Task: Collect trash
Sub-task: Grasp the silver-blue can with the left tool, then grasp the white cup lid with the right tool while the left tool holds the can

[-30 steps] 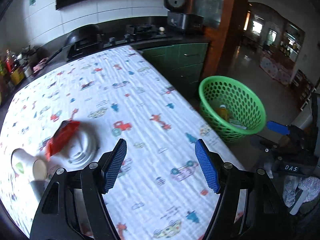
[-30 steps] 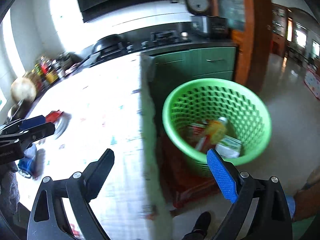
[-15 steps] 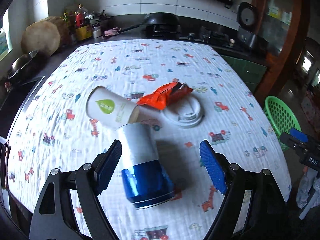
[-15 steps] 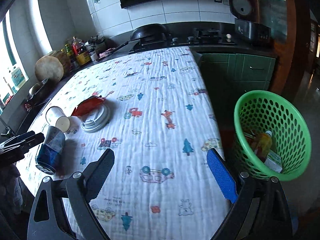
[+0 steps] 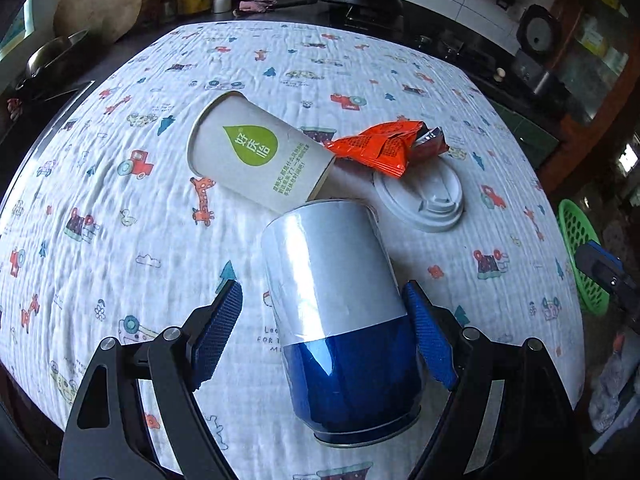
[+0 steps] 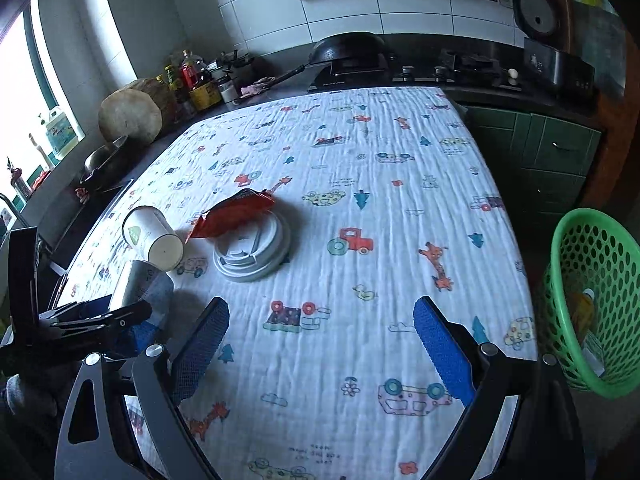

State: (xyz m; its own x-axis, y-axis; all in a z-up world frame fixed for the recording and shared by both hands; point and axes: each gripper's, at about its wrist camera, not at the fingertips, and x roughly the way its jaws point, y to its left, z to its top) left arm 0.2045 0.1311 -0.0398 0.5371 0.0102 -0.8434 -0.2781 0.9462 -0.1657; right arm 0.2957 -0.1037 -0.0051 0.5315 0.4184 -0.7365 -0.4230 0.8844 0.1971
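A silver and blue can (image 5: 340, 312) lies on its side on the patterned tablecloth (image 5: 120, 260), between the fingers of my left gripper (image 5: 324, 336), which is open around it. The right finger touches the can; a gap shows on the left. Beyond it lie a white paper cup (image 5: 256, 156), an orange snack wrapper (image 5: 384, 146) and a white plastic lid (image 5: 424, 200). My right gripper (image 6: 320, 352) is open and empty above the table's near edge. The green basket (image 6: 592, 300), holding some trash, stands on the floor at right.
A kitchen counter runs behind the table with a black wok (image 6: 348, 50), a stove (image 6: 468, 66), a rice cooker (image 6: 536, 10), bottles (image 6: 192, 76) and a round wooden block (image 6: 130, 116). Green cabinets (image 6: 552, 156) stand at the right.
My left gripper has swung from the basket side to the trash pile and moved in around the can. My right gripper has turned from over the basket to face the table.
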